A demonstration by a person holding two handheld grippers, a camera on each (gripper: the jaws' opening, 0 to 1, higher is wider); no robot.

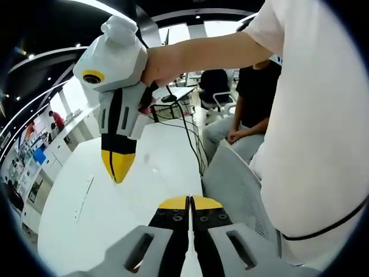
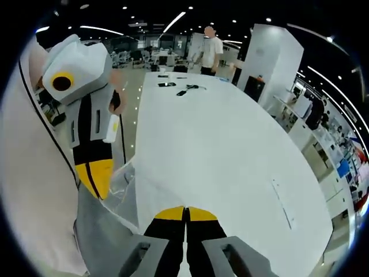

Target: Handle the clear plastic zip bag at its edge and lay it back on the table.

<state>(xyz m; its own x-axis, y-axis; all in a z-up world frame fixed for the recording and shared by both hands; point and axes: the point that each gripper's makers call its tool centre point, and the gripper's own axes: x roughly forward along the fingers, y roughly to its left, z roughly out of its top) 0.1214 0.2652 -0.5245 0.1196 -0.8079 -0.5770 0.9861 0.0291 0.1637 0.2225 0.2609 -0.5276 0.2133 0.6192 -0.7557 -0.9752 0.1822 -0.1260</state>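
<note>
A long white table runs through an open office under dark ceilings with strip lights.

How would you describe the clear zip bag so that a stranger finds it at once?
Start at the long white table and follow its near edge. There the clear zip bag hangs crumpled between the left tool and right tool; it alone is transparent and wrinkled.

— What stays unclear?
— The zip bag — its lower part is hidden behind the right gripper, and its clear film is hard to trace against the white table.
— Anything else?
— Small dark items at the table's far end are too small to identify.
</note>
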